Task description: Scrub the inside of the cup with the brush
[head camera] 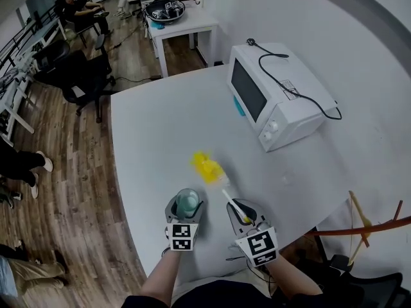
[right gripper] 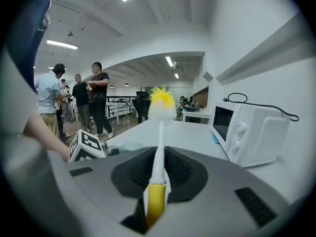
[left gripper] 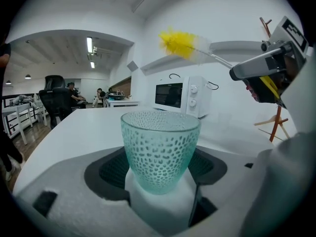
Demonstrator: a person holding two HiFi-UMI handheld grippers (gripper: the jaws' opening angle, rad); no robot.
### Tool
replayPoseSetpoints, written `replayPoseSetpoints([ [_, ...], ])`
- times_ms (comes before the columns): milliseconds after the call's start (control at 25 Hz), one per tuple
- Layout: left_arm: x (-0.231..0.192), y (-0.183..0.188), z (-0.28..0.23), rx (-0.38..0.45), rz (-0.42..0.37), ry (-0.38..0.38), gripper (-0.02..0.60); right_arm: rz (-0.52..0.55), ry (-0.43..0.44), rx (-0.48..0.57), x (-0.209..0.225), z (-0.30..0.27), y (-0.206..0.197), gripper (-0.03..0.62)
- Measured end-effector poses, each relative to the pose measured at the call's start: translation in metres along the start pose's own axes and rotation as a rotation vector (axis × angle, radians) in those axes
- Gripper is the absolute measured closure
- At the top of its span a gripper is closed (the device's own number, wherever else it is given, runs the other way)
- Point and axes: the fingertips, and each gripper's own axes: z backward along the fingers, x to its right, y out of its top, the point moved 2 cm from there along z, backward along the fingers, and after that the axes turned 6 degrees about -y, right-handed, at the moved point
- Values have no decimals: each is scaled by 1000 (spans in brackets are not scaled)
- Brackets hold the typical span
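My left gripper point(head camera: 186, 208) point(left gripper: 160, 181) is shut on a pale green dimpled glass cup point(head camera: 187, 203) point(left gripper: 160, 149), held upright with its mouth up. My right gripper point(head camera: 243, 214) point(right gripper: 157, 189) is shut on the yellow handle of a brush point(head camera: 221, 188) point(right gripper: 158, 152). The brush's white stem slants up and away to a yellow and white bristle head point(head camera: 208, 166) point(right gripper: 161, 101) point(left gripper: 183, 42). That head hangs in the air beyond and to the right of the cup, outside it. Both grippers are held side by side over the near edge of the white table point(head camera: 167, 133).
A white microwave point(head camera: 276, 95) point(left gripper: 180, 95) point(right gripper: 247, 132) with a black cable stands at the table's right. A wooden rack point(head camera: 366, 226) is at the far right. Office chairs point(head camera: 77, 76), other tables and several people stand on the wooden floor to the left.
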Motion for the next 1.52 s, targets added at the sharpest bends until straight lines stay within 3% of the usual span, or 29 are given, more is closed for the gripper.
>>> replayPoseSetpoints([
  [560,5,3,11,-9,-8,-17,206,18,15,24,-15,10,10,542],
  [920,17,19,60,34,-2,-18,207,-46,13,45,-30,31,8,542],
  [1120,26,36,98,93,49,-13,209,-58,16,55,-43,44,5,543],
  [1160,28,38,105,105,52,-13,231,-60,15,57,-45,47,4,542],
  [1240,31,43,121,132,60,-13,355,-69,13,61,-51,53,3,543],
  [1360,33,50,143,169,81,5,489,-83,12,68,-62,62,1,543],
  [1520,43,54,164,183,77,0,549,-97,18,76,-73,73,-3,542],
])
